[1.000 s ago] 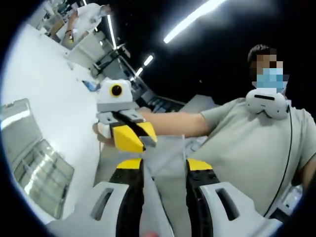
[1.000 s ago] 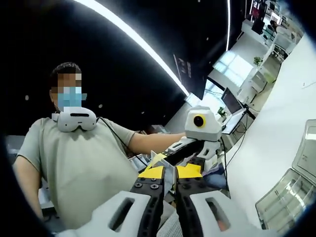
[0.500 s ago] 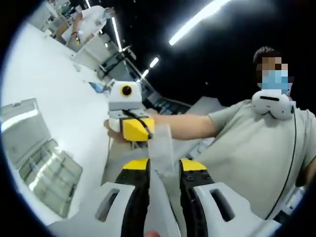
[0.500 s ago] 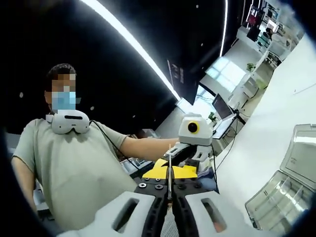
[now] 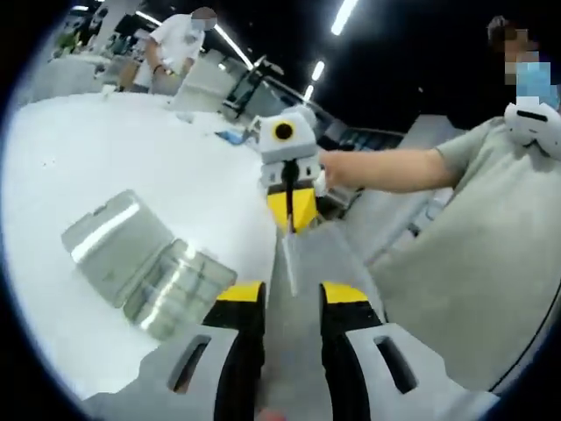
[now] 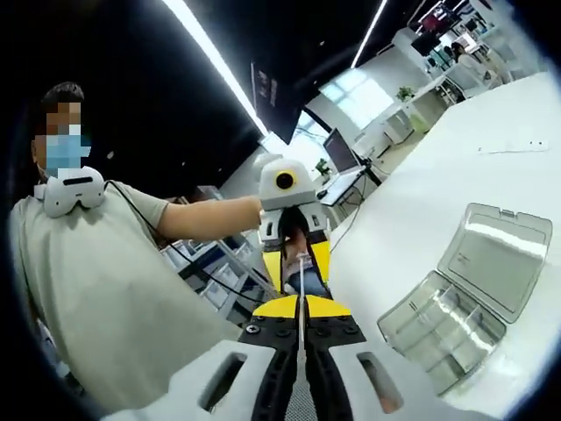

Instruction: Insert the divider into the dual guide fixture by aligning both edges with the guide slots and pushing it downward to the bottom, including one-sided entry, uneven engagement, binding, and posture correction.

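A thin clear divider (image 5: pixel 292 254) hangs in the air above the table's edge, held from both ends. My left gripper (image 5: pixel 294 296) has its yellow jaws set against the plate's two side edges. My right gripper (image 5: pixel 289 213) pinches the far end. In the right gripper view the divider (image 6: pixel 302 279) is edge-on, a thin line running from my right gripper (image 6: pixel 302 309), shut on it, to my left gripper (image 6: pixel 298 261). A clear plastic case (image 5: pixel 145 259) with its lid open lies on the white table (image 5: pixel 105 149), left of the divider. The case (image 6: pixel 460 289) has compartments inside.
The person holding the grippers, in a grey shirt (image 5: pixel 473 254), stands close on the right, with a forearm (image 5: pixel 386 167) stretched across. Another person in white (image 5: pixel 171 53) is at a far bench. Desks and monitors (image 6: pixel 337 153) stand beyond the table.
Both views have swung down toward the table, so the clear case shows more fully. The right gripper has turned until its jaws stand upright. Both grippers still hold the divider.
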`<state>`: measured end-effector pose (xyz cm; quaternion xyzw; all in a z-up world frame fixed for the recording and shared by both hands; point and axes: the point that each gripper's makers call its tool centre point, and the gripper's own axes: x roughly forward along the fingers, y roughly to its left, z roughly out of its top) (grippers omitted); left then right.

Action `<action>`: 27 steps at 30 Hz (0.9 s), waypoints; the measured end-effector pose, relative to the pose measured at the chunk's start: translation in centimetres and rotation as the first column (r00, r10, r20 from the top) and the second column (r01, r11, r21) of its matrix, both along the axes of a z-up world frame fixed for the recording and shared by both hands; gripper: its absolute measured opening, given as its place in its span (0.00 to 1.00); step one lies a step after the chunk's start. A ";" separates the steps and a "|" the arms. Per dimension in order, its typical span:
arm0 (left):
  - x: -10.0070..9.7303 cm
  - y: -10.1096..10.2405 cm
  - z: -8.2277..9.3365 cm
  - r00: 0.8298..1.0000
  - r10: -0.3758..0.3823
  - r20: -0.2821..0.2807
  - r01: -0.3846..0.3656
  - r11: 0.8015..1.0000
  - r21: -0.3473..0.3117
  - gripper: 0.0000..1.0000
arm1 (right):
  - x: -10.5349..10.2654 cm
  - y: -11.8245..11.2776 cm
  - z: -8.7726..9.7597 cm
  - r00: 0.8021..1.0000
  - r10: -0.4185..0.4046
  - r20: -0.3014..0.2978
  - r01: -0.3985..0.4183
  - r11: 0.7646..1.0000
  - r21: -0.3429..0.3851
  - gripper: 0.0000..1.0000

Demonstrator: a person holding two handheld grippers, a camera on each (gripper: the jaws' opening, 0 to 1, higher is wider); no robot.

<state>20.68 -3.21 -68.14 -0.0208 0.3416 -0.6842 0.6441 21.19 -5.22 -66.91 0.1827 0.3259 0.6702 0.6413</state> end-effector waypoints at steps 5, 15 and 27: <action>0.8 -0.2 -0.4 0.993 -0.021 0.117 0.009 0.995 0.101 0.21 | 0.1 0.2 -0.9 0.999 0.019 0.039 -0.016 0.997 -0.075 0.00; 1.2 -0.5 0.2 0.953 -0.146 0.264 0.071 0.958 0.277 0.19 | 0.2 0.3 -2.0 0.988 0.064 0.138 -0.039 0.983 -0.177 0.00; 1.0 -1.1 -1.1 0.911 -0.300 0.284 0.132 0.863 0.488 0.07 | -0.3 1.0 -1.8 0.971 0.110 0.214 -0.067 0.978 -0.197 0.00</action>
